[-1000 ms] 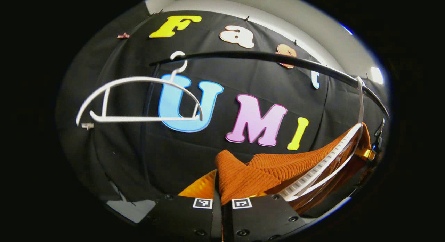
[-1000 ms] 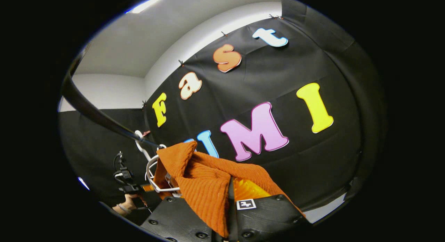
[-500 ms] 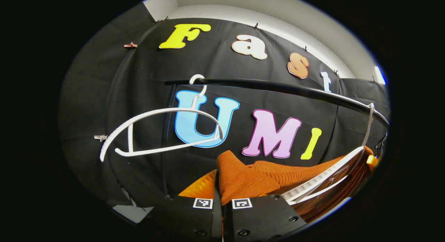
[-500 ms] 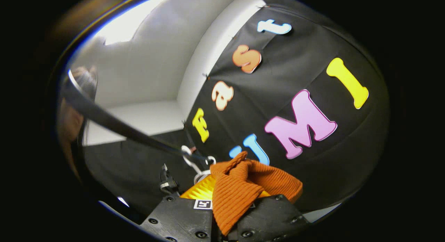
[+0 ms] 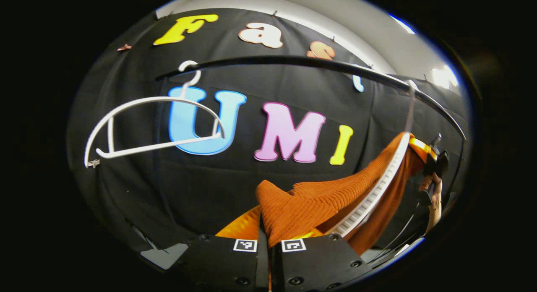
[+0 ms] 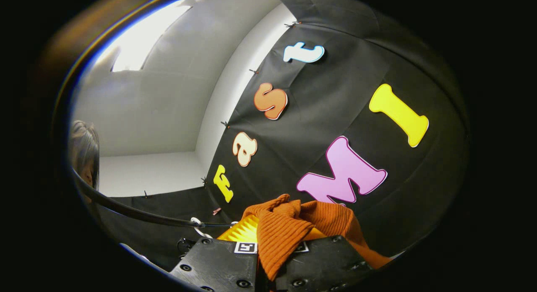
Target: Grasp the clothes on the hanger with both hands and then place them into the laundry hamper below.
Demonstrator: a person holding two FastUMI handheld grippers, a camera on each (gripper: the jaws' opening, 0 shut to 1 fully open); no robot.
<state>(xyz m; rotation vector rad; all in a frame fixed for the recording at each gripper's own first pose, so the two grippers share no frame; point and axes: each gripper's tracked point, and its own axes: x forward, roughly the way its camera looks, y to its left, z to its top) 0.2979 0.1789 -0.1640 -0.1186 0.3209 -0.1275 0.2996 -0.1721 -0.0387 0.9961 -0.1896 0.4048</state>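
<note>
An orange ribbed garment [image 5: 310, 202] hangs over a white ribbed hanger [image 5: 379, 187] on the black rail [image 5: 302, 62]. My left gripper [image 5: 268, 237] is shut on a fold of that garment at the bottom of the left gripper view. Far right in the same view, the other gripper [image 5: 432, 155] and a hand [image 5: 434, 191] hold the cloth's far end. In the right gripper view my right gripper [image 6: 272, 252] is shut on a bunched fold of the orange garment [image 6: 289, 225], which drapes over its fingers.
An empty white hanger [image 5: 147, 124] hangs on the rail at the left. In the right gripper view the rail [image 6: 138, 214] runs low across the left, with a white hanger hook [image 6: 196, 224] on it and a person's head [image 6: 84, 153] at the far left.
The left gripper view has tilted, and the rail and hangers now sit higher in it. The right gripper has swung lower and turned; more ceiling shows, and the rail sits lower in its view.
</note>
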